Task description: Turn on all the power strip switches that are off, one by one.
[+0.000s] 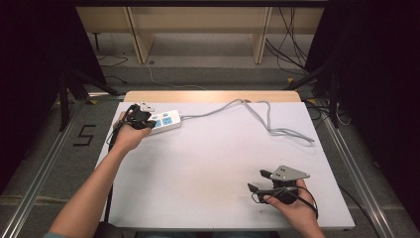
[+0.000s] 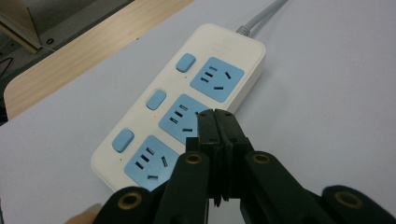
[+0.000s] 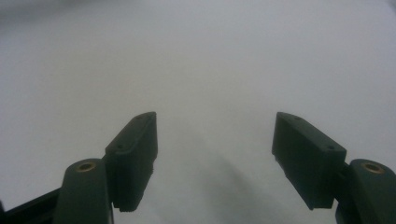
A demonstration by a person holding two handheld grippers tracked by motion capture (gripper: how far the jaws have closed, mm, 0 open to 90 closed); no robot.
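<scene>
On the white tabletop (image 1: 208, 168), the white plastic power strip with three blue sockets and blue switches (image 2: 187, 112) lies at ten o'clock. My left gripper (image 2: 215, 116) hovers clenched and empty over its middle socket, so I judge I am lining up a switch press. The next move calls for shifting toward eleven o'clock onto the middle blue switch (image 2: 156, 100), while my right gripper (image 3: 215, 140) rests released at five o'clock.

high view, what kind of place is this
Likely a lab recording station: a white table ringed by dark curtains, loose cables on the floor, and a power strip as the test object.
</scene>
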